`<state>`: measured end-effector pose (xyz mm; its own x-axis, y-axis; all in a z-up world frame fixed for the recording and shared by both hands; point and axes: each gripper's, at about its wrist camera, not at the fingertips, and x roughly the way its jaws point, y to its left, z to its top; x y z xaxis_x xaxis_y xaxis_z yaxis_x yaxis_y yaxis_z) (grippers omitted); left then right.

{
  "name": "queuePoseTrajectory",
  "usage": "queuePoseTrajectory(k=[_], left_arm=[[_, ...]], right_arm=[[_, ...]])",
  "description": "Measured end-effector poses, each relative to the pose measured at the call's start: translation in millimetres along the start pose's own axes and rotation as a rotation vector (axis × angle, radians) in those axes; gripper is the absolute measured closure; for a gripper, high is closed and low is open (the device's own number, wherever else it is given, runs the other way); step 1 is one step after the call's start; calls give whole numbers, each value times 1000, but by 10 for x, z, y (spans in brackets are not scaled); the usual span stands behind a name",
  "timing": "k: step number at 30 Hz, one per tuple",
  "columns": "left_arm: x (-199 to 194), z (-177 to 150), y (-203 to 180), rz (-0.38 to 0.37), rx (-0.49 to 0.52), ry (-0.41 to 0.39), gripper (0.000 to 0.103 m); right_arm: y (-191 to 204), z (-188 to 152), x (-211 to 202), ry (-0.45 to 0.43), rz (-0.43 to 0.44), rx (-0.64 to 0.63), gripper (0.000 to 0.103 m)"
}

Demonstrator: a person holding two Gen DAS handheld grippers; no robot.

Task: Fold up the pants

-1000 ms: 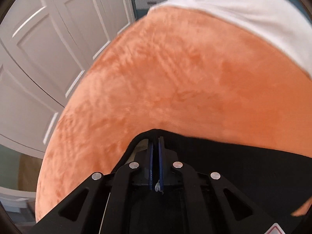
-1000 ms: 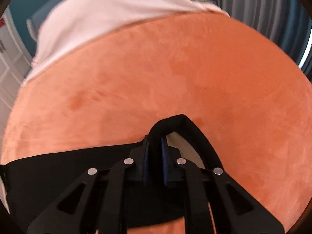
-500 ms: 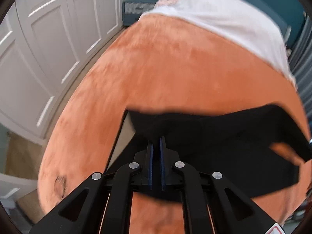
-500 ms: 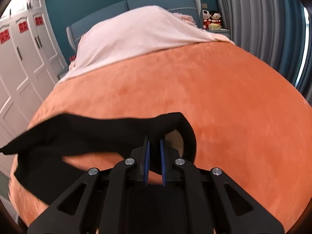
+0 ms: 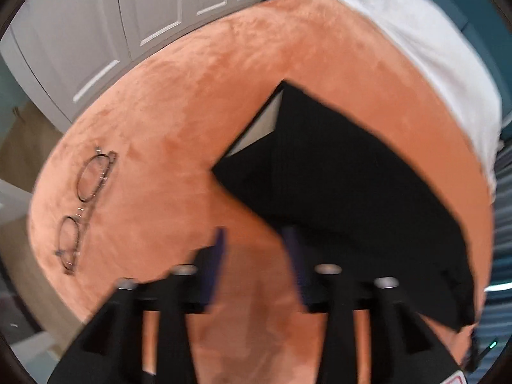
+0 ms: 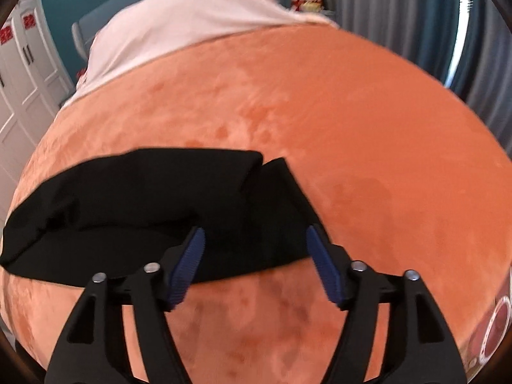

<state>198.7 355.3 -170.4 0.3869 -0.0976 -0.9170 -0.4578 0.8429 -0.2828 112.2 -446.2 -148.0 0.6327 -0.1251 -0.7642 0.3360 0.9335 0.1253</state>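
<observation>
The black pants (image 5: 336, 172) lie folded over on the orange plush bedcover (image 5: 179, 102), with a pale lining showing at their upper left edge. My left gripper (image 5: 256, 256) is open and empty, just in front of the pants' near edge. In the right wrist view the pants (image 6: 144, 204) lie as a doubled black band across the cover (image 6: 368, 128). My right gripper (image 6: 254, 256) is open and empty, its blue pads above the pants' near right end.
A pair of thin-framed glasses (image 5: 84, 204) lies on the cover near its left edge. A white blanket (image 6: 179, 19) covers the head of the bed. White wardrobe doors (image 5: 96, 16) stand to the left, grey curtains (image 6: 400, 12) to the right.
Both grippers have opened and let go of the pants, which now lie folded on the cover. Both have drawn back toward the near edge.
</observation>
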Motion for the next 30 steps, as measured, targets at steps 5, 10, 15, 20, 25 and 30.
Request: queuePoseTrajectory(k=[5,10,15,20,25,30], left_arm=[[348,60,-367,-60,-36,51,47],[834,177,-331,-94,-150,179,98],[379,384,-391,-131,-61,75,99],[121,494,-218,76,94,48,99],[339,390,-210,269,118,53,99],[90,49,-810,212,195,-22,94]], right_arm=[[167,-289,-314,-31,108,123,29],[428,-520,-482,-10,139,99,27],[700,-600,-545,17,166,61,26],[834,-650,-474,23,158,14,16],[691,-725,-220,85,151,101,16],[239,-537,-123,62,139,233,16]])
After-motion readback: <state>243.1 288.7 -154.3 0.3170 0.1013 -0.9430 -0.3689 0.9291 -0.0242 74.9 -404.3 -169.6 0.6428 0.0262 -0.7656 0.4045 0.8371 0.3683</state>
